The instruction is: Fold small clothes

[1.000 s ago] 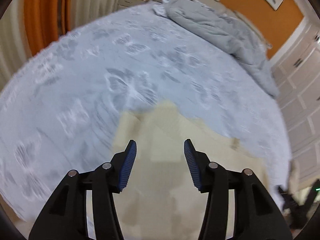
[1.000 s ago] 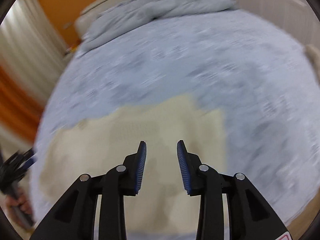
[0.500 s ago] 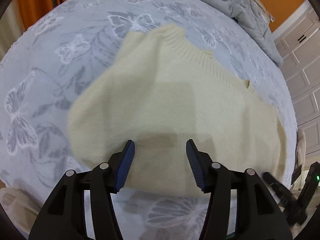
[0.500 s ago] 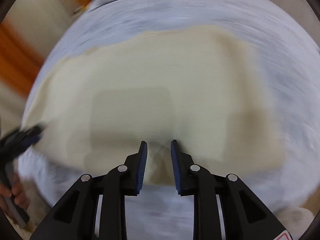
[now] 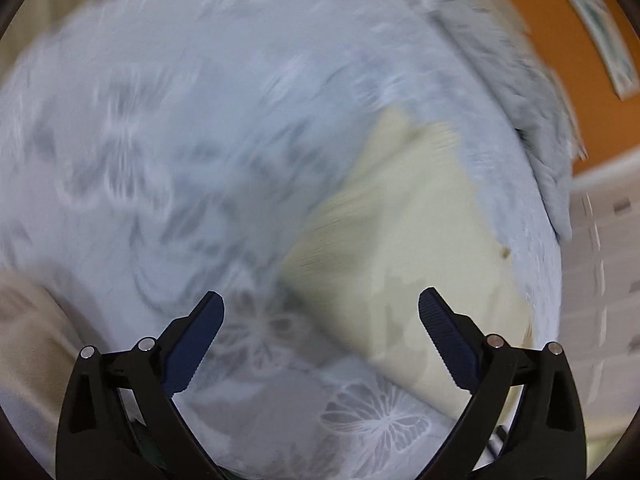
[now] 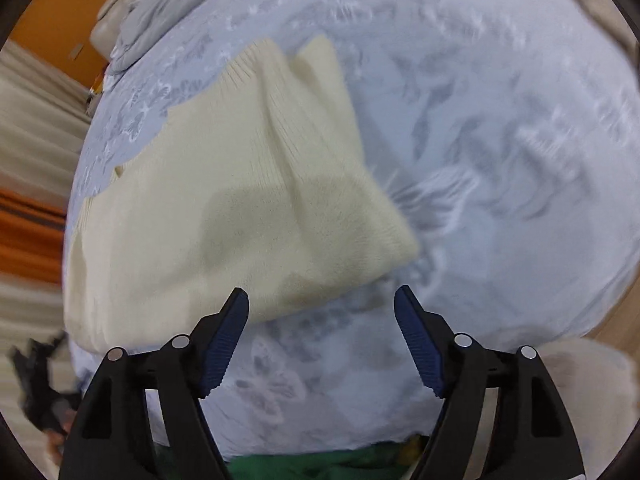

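Observation:
A cream knitted sweater lies flat on a pale blue bedspread with a butterfly print. In the left wrist view the same sweater is blurred and reaches to the right. My left gripper hovers over the sweater's near left corner, jaws opening wide, with nothing pressed between them. My right gripper hangs just in front of the sweater's near edge, close to its right corner; its jaws are opening too and grip nothing.
A crumpled grey duvet lies at the far end of the bed, before an orange wall. Curtains hang on the left. Something green shows under the right gripper. The other gripper appears dark at lower left.
Both grippers have opened wide and dropped closer to the bed. The left view has swung left, so the sweater now sits on its right; the right view has swung right.

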A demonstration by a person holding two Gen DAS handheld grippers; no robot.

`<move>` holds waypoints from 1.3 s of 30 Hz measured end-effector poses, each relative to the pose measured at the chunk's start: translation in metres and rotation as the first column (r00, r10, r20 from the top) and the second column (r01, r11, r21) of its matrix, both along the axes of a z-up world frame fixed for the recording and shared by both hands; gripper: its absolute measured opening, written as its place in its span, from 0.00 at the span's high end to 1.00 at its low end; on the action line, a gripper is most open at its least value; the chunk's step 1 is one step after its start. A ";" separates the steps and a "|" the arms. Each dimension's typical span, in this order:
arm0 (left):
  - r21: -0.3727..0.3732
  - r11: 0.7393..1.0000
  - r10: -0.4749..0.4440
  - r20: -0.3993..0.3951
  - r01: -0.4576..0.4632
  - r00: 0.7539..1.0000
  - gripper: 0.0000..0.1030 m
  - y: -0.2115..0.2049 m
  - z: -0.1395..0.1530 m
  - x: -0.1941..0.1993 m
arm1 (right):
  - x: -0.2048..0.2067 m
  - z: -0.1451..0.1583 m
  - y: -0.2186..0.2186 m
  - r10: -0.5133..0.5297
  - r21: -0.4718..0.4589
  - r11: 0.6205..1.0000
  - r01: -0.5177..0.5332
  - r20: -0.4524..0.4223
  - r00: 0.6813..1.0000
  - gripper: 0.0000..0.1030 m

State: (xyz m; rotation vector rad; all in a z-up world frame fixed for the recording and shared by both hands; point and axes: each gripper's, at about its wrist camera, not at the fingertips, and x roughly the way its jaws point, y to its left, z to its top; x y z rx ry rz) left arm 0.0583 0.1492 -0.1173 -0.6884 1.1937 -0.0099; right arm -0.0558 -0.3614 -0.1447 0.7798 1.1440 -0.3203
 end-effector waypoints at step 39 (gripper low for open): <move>0.269 0.915 -0.312 -0.006 0.302 0.950 0.84 -0.077 0.018 0.096 | 0.101 0.030 0.015 0.205 -0.281 0.935 -0.215 -0.064 0.977 0.90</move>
